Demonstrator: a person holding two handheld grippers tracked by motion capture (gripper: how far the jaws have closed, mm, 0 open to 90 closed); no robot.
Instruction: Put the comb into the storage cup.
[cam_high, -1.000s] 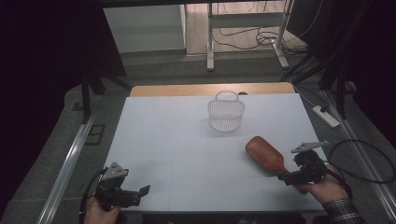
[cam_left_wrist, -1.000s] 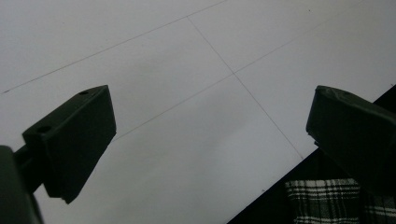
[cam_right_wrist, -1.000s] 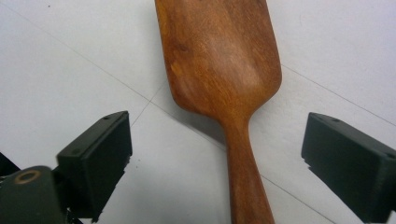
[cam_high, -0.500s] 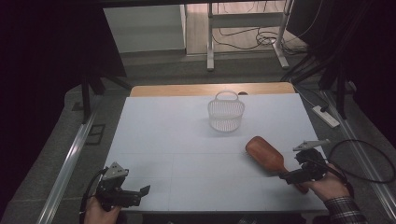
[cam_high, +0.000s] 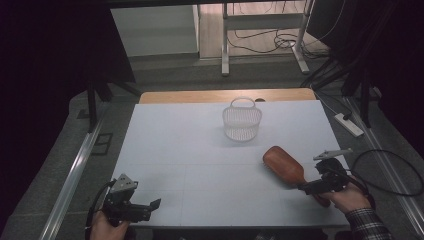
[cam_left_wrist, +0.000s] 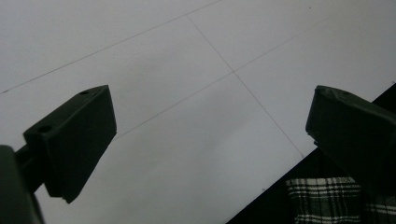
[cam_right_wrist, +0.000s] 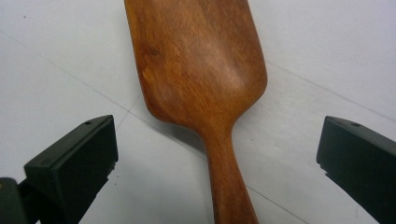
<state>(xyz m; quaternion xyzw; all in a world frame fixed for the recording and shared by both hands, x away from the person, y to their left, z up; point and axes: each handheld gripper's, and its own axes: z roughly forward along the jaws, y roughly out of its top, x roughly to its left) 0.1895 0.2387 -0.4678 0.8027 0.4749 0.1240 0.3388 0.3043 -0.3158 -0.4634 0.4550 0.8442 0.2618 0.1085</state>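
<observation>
Hand-held gripper (cam_right_wrist: 217, 154) jaws just widened, straddling hairbrush (cam_right_wrist: 196, 70) handle

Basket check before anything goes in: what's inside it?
The basket looks empty: its white mesh shows only the pale table through it. Its floor is too small in the high view to rule out something flat.

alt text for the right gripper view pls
A brown wooden brush lies back up on a white table, its handle running down between the right gripper's two black jaws, which stand wide open and clear of it.
</observation>
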